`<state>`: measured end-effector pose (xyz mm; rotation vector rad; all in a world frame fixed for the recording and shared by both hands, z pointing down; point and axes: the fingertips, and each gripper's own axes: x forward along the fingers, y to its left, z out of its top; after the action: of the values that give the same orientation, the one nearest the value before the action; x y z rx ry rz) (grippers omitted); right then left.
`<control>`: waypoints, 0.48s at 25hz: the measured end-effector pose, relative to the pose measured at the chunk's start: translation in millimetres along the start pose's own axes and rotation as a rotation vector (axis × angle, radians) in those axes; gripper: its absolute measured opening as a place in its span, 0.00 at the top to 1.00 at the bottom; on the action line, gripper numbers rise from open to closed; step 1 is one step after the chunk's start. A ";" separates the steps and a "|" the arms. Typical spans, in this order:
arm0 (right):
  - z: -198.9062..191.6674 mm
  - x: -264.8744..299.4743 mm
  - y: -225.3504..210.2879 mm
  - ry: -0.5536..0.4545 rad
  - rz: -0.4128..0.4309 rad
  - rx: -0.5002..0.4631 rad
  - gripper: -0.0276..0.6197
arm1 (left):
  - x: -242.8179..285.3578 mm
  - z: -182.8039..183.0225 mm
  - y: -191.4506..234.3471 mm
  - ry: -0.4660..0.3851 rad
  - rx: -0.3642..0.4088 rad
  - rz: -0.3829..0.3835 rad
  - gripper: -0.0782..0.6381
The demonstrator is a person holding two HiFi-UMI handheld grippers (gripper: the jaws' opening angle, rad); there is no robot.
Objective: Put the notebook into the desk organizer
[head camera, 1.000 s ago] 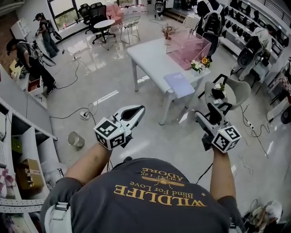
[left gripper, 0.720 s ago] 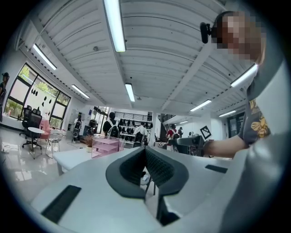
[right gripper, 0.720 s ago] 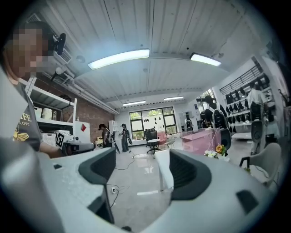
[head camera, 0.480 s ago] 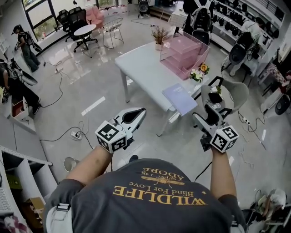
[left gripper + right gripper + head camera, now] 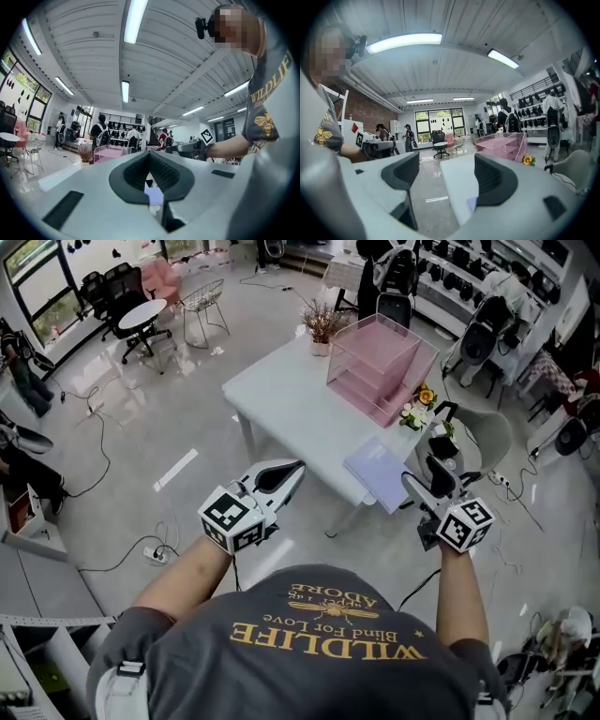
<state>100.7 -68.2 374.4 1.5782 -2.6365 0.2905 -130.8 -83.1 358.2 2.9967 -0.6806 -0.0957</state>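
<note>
Jaws pressed together, empty, on my left gripper [image 5: 286, 471]; wide apart, empty, on my right gripper [image 5: 424, 486]. The table [image 5: 281, 399] has drawn nearer as I walk. The notebook [image 5: 378, 474] lies untouched on its near right corner, with the organizer [image 5: 380, 367] beyond, so a grab is likely soon.

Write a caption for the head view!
A person holds the shut left gripper and open right gripper before a white table with a lavender notebook and pink desk organizer.

A white table [image 5: 281, 399] stands on a glossy grey floor [image 5: 141, 456]. Black chairs [image 5: 105, 292] sit by the windows [image 5: 37, 277]. Strip lights [image 5: 404, 42] line the ceiling [image 5: 440, 70].
</note>
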 end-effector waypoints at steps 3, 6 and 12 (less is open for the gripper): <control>1.5 19.2 -17.1 0.023 -0.011 0.003 0.41 | 15.3 -1.4 23.1 0.001 -0.011 -0.011 0.89; -1.2 31.7 -41.2 0.046 -0.014 0.014 0.41 | 34.7 -6.3 38.8 0.007 -0.021 -0.012 0.89; -18.8 56.2 -119.6 0.080 0.024 0.042 0.41 | 95.4 -27.9 63.8 0.033 -0.025 0.033 0.89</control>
<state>178.0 -168.3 416.8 1.5137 -2.6074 0.4035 -70.2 -180.4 386.7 2.9550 -0.7200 -0.0525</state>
